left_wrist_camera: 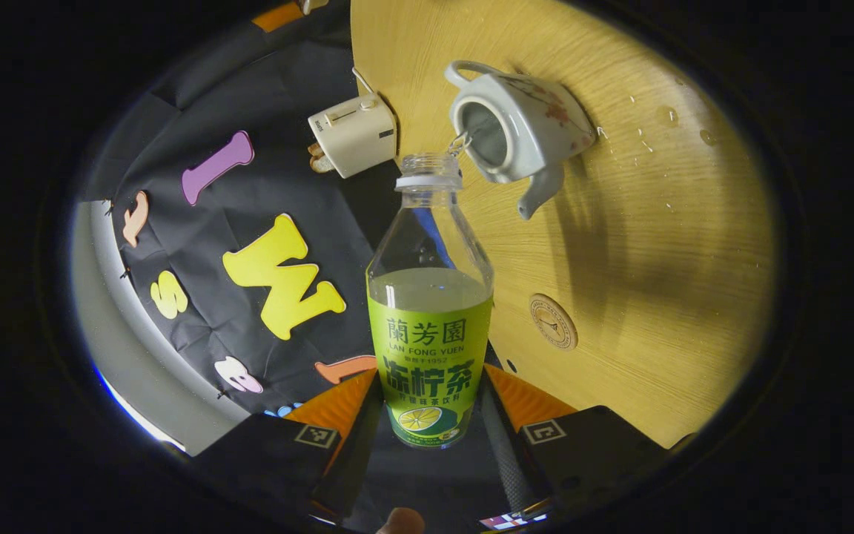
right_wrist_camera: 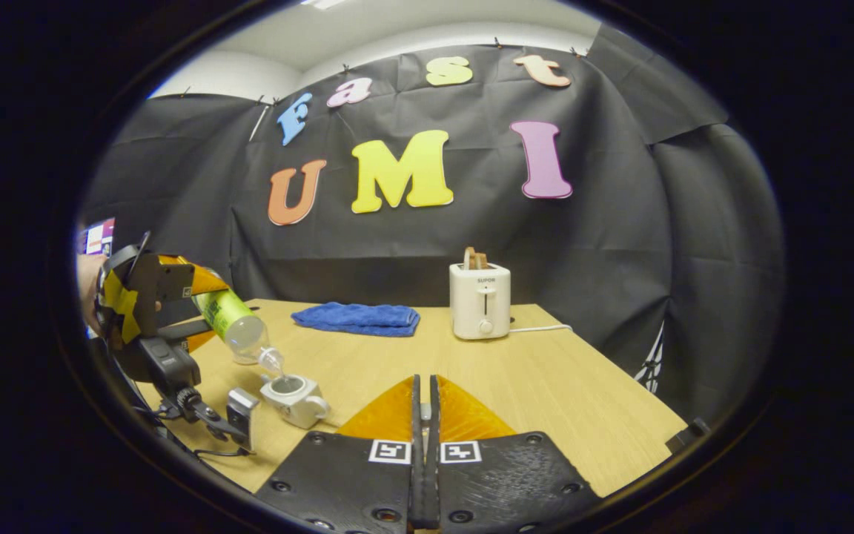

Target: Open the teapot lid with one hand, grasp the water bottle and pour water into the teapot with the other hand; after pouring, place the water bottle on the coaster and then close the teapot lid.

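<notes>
The table [right_wrist_camera: 545, 386] is the biggest thing here, pale wood, and loads of bare top is seen on its right half out to the right edge, where the black wall cloth hangs just past it. A few water drops are scattered on the wood beyond the teapot in the left gripper view.

Toward the back edge a toaster [right_wrist_camera: 480, 300] is stood upright with something poking out of its slot and a white cord trailed off to the right. A folded blue towel [right_wrist_camera: 356, 317] is laid flat to its left, well apart from it.

The bottle [left_wrist_camera: 431, 297] is clamped between the fingers of the left tool [left_wrist_camera: 431, 437], one finger pressed on each side of the green label. It's tipped mouth-down, cap off, and roughly half of it is filled with pale liquid. A thin stream is seen going from its mouth into the teapot [left_wrist_camera: 520, 122]. From the right gripper view the same tool [right_wrist_camera: 153, 326] is held over the table's left edge.

The teapot is sat near that edge, lid off, opening uncovered.

The right tool [right_wrist_camera: 424, 415] is closed, fingers together with nothing between them, held over open table.

The round coaster [left_wrist_camera: 553, 321] is lying flat, bare, near the teapot.
</notes>
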